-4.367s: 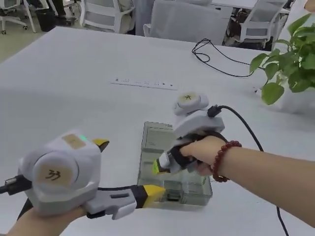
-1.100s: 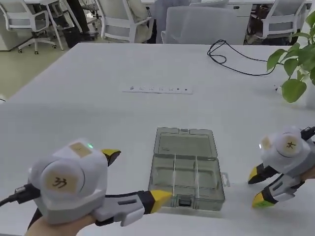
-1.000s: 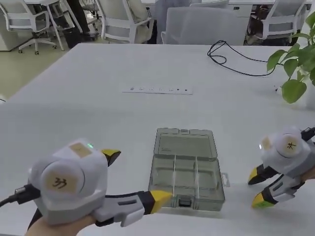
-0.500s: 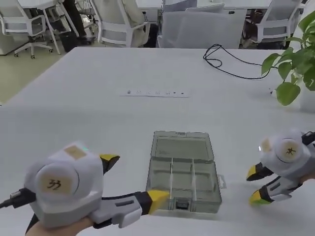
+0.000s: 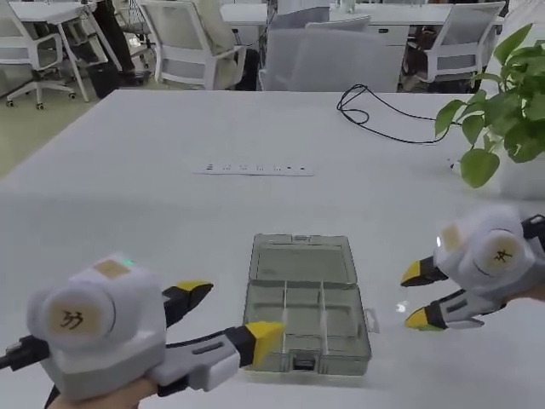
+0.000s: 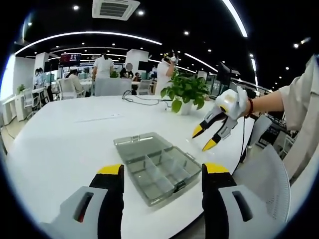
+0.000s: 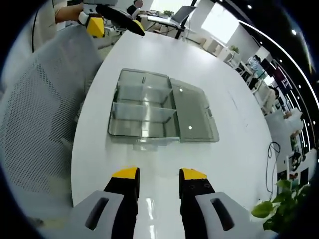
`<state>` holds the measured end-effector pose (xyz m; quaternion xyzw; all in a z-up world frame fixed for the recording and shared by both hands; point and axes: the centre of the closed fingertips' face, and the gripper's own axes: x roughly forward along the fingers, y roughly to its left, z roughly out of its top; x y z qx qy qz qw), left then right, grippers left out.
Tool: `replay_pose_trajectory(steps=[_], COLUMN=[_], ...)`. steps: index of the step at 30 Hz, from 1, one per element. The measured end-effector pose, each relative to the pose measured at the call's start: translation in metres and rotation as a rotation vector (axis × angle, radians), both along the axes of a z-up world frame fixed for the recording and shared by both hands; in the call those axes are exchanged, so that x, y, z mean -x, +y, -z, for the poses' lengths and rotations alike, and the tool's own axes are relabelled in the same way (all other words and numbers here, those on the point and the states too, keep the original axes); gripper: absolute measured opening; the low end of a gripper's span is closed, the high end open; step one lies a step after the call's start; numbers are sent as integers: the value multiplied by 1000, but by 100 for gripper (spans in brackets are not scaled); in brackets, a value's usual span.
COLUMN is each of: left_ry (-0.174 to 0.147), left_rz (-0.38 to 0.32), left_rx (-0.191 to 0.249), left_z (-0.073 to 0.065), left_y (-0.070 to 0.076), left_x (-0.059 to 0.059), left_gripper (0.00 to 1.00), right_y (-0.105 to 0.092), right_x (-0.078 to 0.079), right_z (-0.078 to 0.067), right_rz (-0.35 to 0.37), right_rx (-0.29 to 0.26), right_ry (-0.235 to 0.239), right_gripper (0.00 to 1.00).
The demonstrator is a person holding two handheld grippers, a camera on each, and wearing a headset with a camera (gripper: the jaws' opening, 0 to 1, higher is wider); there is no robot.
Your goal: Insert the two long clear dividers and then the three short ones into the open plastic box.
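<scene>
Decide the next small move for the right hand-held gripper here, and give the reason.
Probably ease the right hand-held gripper down to the small glint on the table just ahead of its open, empty jaws; it may be a clear divider, though I cannot tell. The open box beside it already has dividers standing.

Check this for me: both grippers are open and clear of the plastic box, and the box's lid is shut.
One thing is off: the lid is open, lying flat on the table behind the plastic box, as the head view shows. The left gripper and right gripper are indeed open and clear of the box.
</scene>
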<state>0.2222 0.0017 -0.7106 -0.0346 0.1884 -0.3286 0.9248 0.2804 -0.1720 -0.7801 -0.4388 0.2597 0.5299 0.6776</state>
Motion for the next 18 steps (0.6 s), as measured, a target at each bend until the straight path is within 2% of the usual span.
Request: replay_pose_trajectory(steps=[9,15,18], left_ry=[42,64,78], left_rz=[45,59,55], left_rx=[76,99,123], left_z=[3,7,7], left_y=[-17,-25,-27], left_x=[3,4,5], left_gripper=[46,40,36], right_y=[36,65,76], right_x=[14,25,29], right_z=[-27,-44,-50], right_rz=[-74,-120,-134], right_rx=[-88,-157,-180], right_ry=[-50,-75,-82], right_gripper=[32,32,32])
